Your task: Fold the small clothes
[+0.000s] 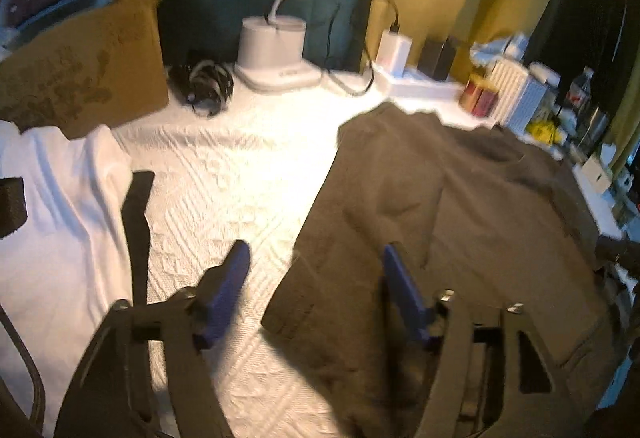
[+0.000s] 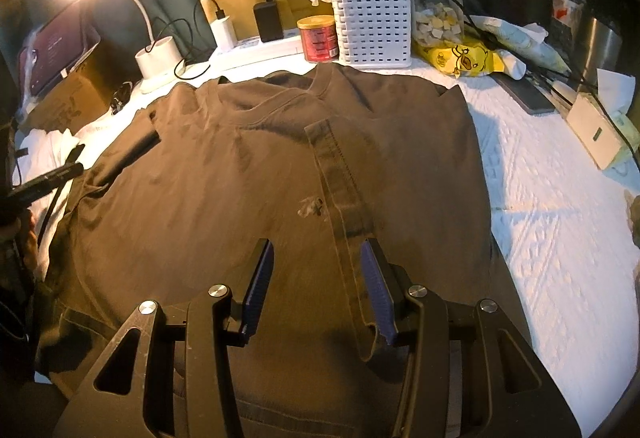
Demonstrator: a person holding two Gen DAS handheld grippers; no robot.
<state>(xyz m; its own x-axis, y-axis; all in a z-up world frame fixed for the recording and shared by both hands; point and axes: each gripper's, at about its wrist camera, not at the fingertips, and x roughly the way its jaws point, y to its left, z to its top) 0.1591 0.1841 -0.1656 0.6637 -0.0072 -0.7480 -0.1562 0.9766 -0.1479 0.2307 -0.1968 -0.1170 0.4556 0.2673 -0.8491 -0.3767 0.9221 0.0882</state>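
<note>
Motion blurs left gripper [image 1: 316,258], jaws apart over brown shirt [image 2: 280,166] edge; right gripper [image 2: 318,258] open, empty.

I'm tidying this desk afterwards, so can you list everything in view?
brown T-shirt: one, spread flat, centre
white garment: one, left edge
white textured cover: one, under everything
white desk lamp: one, lit, back left
cardboard box: one, brown, far left
white slotted basket: one, back centre
red tin: one, beside basket
clear snack jar: one, right of basket
water bottle: one, back right
left hand-held gripper: open, over shirt edge
right hand-held gripper: open, over shirt
</note>
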